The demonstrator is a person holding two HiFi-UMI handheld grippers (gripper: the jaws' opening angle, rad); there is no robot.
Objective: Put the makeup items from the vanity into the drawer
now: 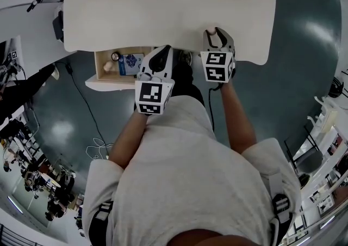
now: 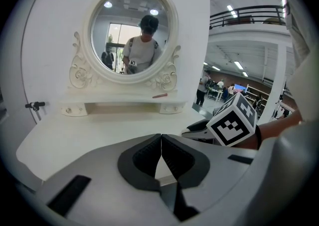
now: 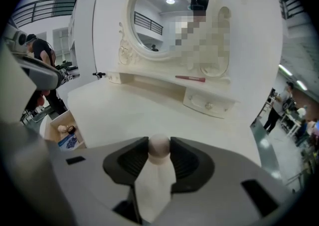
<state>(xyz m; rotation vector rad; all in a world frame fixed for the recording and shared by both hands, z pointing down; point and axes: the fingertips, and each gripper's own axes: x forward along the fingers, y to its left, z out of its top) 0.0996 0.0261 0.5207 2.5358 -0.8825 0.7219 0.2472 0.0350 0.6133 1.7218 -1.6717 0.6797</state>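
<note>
My right gripper [image 1: 218, 33] is clamped on a pale pink, round-headed makeup piece [image 3: 158, 167]. Both pads press against its ball-shaped top, and its paler body runs back between the jaws. I can't tell whether it's a sponge or a small bottle. The gripper sits over the front edge of the vanity top [image 2: 84, 135], right of the middle.

My left gripper [image 1: 161, 56] is empty. Its ribbed pads meet at the tips with nothing between them. It hangs at the same front edge, just left of the right gripper, and in the left gripper view I can see the right one's marker cube close by on the right.

The drawer [image 1: 101, 81] stands pulled out beneath the front edge, towards the vanity's left end and just left of my left gripper. A blue packet [image 1: 130, 64] lies in it on the side nearest the gripper. Beside that are a small dark round item [image 1: 115, 56] and a pale pink piece [image 1: 107, 67].

At the back of the vanity, the oval mirror [image 2: 132, 30] stands upright in its carved frame. A slim red stick [image 3: 189, 78] lies flat on the narrow raised shelf under it, at the shelf's right end above a small knobbed drawer [image 3: 208, 104].
</note>
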